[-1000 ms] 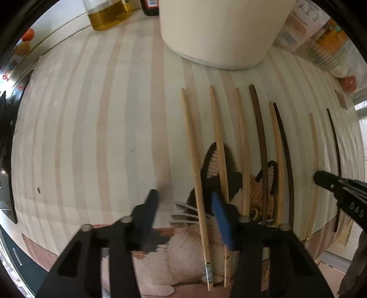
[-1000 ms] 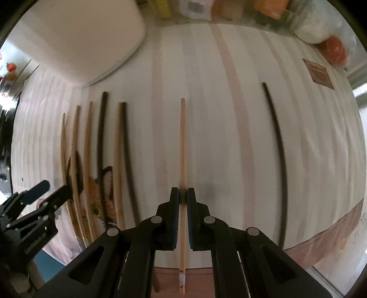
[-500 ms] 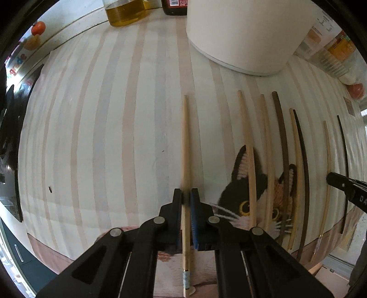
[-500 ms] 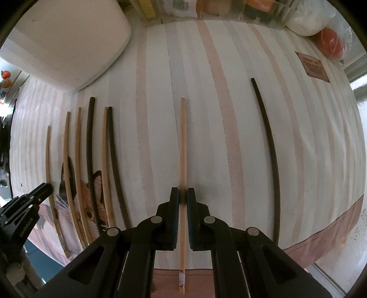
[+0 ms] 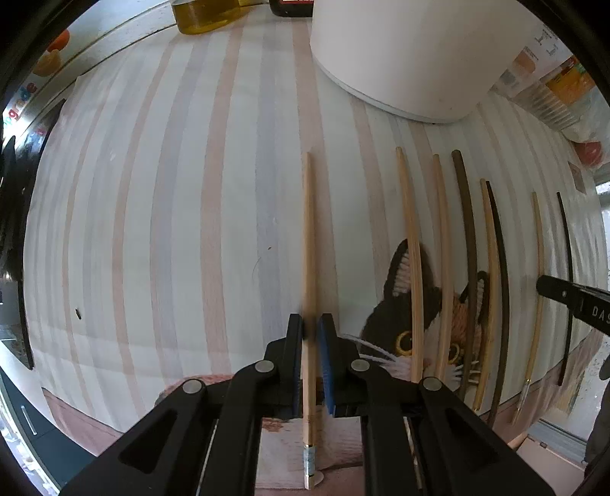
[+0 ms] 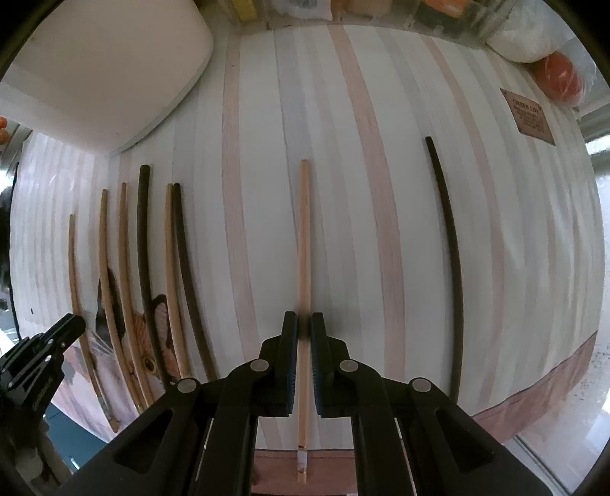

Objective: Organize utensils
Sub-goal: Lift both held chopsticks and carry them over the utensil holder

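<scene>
My left gripper [image 5: 312,327] is shut on a light wooden chopstick [image 5: 308,236], held lengthwise over the striped cloth [image 5: 171,229]. My right gripper [image 6: 303,324] is shut on another light wooden chopstick [image 6: 304,244]. Between them several chopsticks lie in a row: light ones [image 5: 410,248] and dark ones [image 5: 467,236], also seen in the right wrist view [image 6: 143,236]. A single dark chopstick [image 6: 450,244] lies to the right of my right gripper. The right gripper's tip shows in the left wrist view [image 5: 572,297]; the left gripper shows in the right wrist view [image 6: 42,355].
A large white container [image 5: 411,57] stands at the back of the cloth. An oil bottle [image 5: 206,15] stands behind it to the left. Packets and bags [image 6: 533,38] line the back right. A cat picture [image 5: 431,305] lies under the row. The table's front edge is close.
My left gripper closed on a light chopstick and carried it left, away from the row. My right gripper stays shut on its chopstick and has lifted slightly.
</scene>
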The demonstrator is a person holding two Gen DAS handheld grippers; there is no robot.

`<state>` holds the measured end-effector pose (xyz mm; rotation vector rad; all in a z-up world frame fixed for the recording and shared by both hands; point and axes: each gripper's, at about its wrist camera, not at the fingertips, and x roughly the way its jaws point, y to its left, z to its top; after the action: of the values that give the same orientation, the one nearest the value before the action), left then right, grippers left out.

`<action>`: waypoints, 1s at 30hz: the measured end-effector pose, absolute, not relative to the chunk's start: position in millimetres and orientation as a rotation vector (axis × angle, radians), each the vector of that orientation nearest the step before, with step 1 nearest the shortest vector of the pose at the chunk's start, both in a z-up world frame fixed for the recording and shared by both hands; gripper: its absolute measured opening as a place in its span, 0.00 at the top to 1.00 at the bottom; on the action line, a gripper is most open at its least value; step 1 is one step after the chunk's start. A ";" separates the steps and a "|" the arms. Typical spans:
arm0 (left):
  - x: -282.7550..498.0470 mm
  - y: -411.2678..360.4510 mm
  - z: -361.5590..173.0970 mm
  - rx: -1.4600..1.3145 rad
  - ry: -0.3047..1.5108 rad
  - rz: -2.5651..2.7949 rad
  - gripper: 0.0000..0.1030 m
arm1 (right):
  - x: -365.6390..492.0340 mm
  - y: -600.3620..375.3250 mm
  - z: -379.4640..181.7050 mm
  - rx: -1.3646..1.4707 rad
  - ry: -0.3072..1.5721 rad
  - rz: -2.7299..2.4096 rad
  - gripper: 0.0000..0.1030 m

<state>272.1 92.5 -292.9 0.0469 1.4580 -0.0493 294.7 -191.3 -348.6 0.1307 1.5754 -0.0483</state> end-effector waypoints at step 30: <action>255.2 51.8 -175.6 0.025 1.143 -0.113 0.96 | 287.4 -150.5 -235.8 0.208 1.220 0.080 0.94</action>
<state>255.2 51.8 -175.6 0.0252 1.1432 -0.1133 287.4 -150.5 -235.8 0.2083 1.2201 0.0804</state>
